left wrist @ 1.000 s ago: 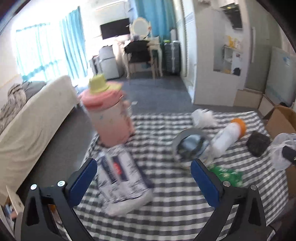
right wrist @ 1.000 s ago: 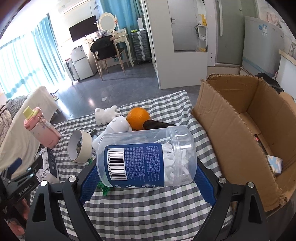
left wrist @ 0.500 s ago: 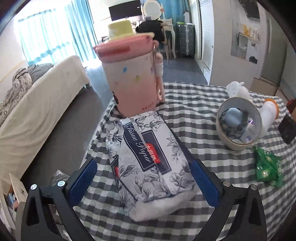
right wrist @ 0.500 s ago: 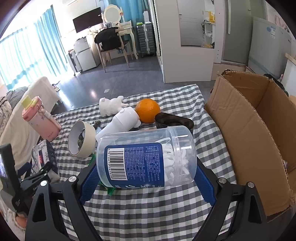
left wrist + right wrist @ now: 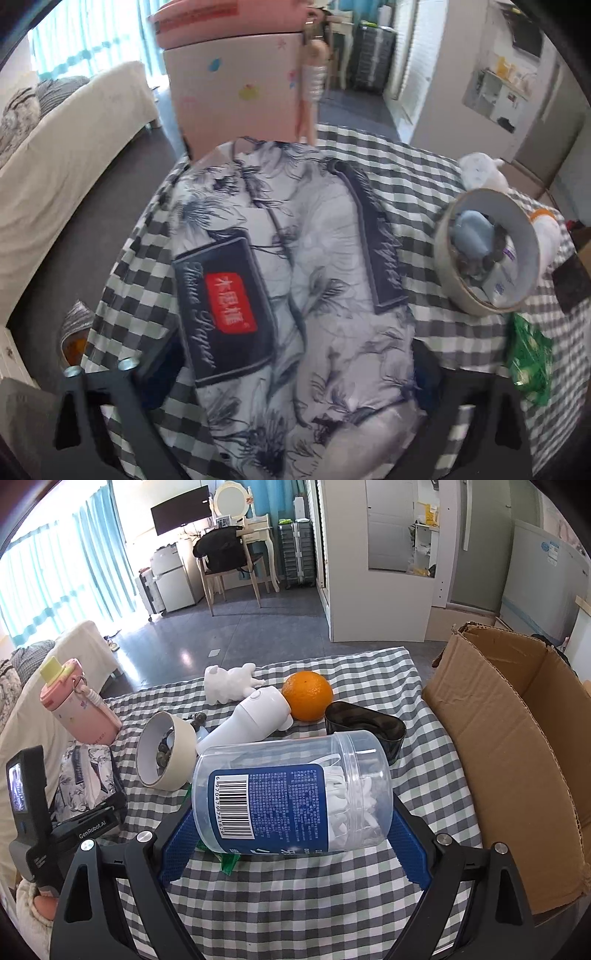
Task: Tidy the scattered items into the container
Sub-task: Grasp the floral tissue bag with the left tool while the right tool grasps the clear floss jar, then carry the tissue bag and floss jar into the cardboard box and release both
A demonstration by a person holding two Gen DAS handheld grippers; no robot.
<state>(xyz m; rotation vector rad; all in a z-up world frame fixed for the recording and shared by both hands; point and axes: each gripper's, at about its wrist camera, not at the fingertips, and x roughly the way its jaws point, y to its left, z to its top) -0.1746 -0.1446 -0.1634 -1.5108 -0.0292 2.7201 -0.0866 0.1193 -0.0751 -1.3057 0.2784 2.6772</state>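
A flower-printed tissue pack [image 5: 314, 277] lies on the checked cloth and fills the gap of my left gripper [image 5: 291, 369]. Its jaws are closing, and both pads touch the pack's sides, which bulge between them. In the right wrist view the same gripper [image 5: 92, 823] sits low over the pack [image 5: 85, 775] at the table's left edge. My right gripper [image 5: 291, 830] is shut on a clear jar [image 5: 291, 797] with a blue label and white sticks inside, held sideways above the cloth. The open cardboard box [image 5: 498, 738] stands to its right.
A pink bottle [image 5: 236, 81] stands right behind the pack. A tape roll [image 5: 487, 254] and a green packet [image 5: 528, 354] lie to the right. An orange [image 5: 307, 696], a white bottle [image 5: 247, 723], a black tray [image 5: 364, 723] and a white figure [image 5: 229, 679] lie mid-table.
My left gripper came down and forward over the tissue pack and its jaws narrowed onto it. The right gripper with the jar shifted slightly left, away from the box.
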